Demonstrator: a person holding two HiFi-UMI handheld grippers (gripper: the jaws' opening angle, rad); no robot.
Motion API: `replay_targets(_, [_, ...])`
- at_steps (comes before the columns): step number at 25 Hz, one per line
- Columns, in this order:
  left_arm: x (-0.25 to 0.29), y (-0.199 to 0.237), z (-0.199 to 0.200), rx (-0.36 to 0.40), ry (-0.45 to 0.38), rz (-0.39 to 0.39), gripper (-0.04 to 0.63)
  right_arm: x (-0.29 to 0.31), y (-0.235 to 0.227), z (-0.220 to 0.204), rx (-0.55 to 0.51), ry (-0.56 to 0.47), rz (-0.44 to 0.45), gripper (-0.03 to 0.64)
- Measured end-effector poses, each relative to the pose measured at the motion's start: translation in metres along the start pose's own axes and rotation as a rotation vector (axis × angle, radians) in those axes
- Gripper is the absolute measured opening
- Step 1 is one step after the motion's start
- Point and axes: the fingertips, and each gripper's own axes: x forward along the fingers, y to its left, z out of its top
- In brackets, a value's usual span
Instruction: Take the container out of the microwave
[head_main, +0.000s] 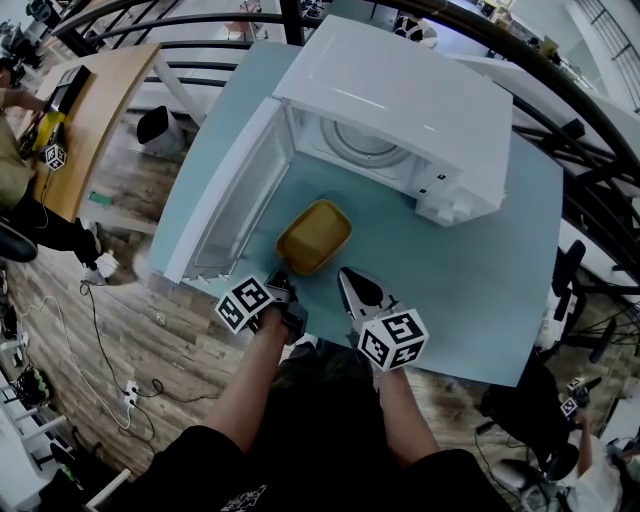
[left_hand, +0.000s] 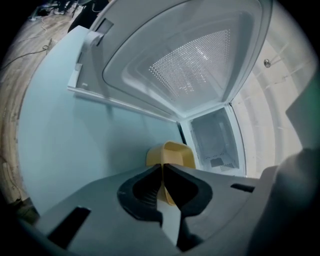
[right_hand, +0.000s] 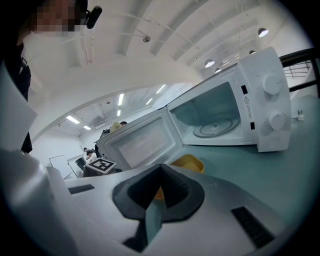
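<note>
Standing on one pale blue table (head_main: 480, 290), one white microwave (head_main: 420, 90) has its single door (head_main: 235, 200) swung wide. One yellow container (head_main: 313, 236) sits on the table just in front of the cavity, beside the door. Of the two grippers, the left gripper (head_main: 281, 285) has its jaws pinched on the container's near rim; the right gripper (head_main: 346, 276), just beside the container, has its jaws closed tip to tip on nothing

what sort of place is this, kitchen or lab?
Likely a lab, not a kitchen: microwave on a teal table, cables across the wood floor, a marker cube on a side desk.
</note>
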Motion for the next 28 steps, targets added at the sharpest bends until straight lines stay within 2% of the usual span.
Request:
replay_targets(16, [0.002, -0.007, -0.009, 0.015, 0.03, -0.004, 0.031, -0.012, -0.005, 0.001, 0.011, -0.011, -0.005, 0.006])
replay_targets(18, [0.002, -0.01, -0.009, 0.014, 0.029, -0.012, 0.062, -0.014, -0.006, 0.003, 0.011, -0.013, -0.006, 0.006])
replay_targets(28, [-0.022, -0.02, -0.002, 0.082, 0.029, -0.034, 0.086, -0.025, 0.008, 0.016, -0.006, -0.046, -0.02, 0.006])
